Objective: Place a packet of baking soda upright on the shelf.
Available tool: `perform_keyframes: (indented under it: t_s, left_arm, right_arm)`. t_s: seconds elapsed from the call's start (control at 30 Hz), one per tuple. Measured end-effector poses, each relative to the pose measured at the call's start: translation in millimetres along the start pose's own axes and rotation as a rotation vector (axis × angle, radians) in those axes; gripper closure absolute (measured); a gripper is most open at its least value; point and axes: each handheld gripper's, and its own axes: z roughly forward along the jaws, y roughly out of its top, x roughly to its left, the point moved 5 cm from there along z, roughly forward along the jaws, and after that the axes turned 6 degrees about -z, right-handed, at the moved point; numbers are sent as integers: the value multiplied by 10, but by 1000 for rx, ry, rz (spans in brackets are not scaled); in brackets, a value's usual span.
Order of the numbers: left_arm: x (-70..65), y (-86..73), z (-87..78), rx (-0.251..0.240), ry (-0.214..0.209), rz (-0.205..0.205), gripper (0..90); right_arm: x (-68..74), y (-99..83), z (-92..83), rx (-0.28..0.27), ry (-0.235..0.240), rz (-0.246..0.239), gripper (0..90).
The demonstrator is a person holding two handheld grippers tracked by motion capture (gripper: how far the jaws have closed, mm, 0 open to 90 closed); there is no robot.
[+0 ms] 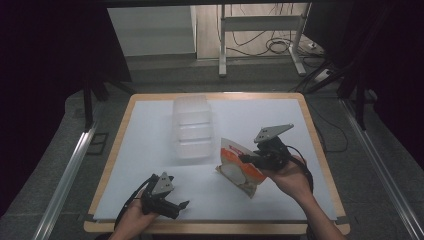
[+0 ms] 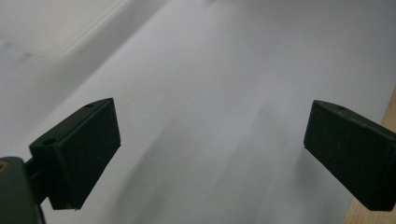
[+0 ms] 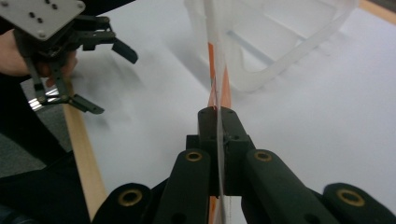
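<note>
**Snack bag pinched in the right gripper above a white-topped table**

At the left of the high view, the left gripper (image 1: 181,204) rests low near the table's front edge, held in the person's left hand (image 1: 134,216). Its two black, blocky jaws stand wide apart with nothing between them; in the left gripper view only smooth white surface lies beyond the pads. A grey three-cornered plate sits on top of it and a dark cable trails back toward the sleeve.

The table (image 1: 150,150) is a flat white sheet with a pale wooden rim showing on all sides. Open room lies around the left gripper and along the front edge.

Toward the middle, near the far edge, stands a clear plastic container (image 1: 191,126), long, with rounded corners and cross walls that split it into compartments. It looks frosted and thin-walled.

Just right of it, apart from its near end, is the bag (image 1: 239,169): a glossy, crinkled pouch, white and orange, tilted with its lower corner close to the table. Its print is too small to read.

The right gripper (image 1: 243,159) has its jaws closed narrow on the bag's thin edge; in the right gripper view the film runs straight between the pressed pads. The right hand (image 1: 289,176) holds it from beneath.
</note>
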Motion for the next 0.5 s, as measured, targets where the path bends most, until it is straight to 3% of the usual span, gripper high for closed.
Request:
perform_keyframes:
  t_s: [0.5]
  left_arm:
    - [3, -2, -1, 1, 0, 1, 38]
  right_arm:
    - [-316, 194, -69, -23, -42, 10, 887]
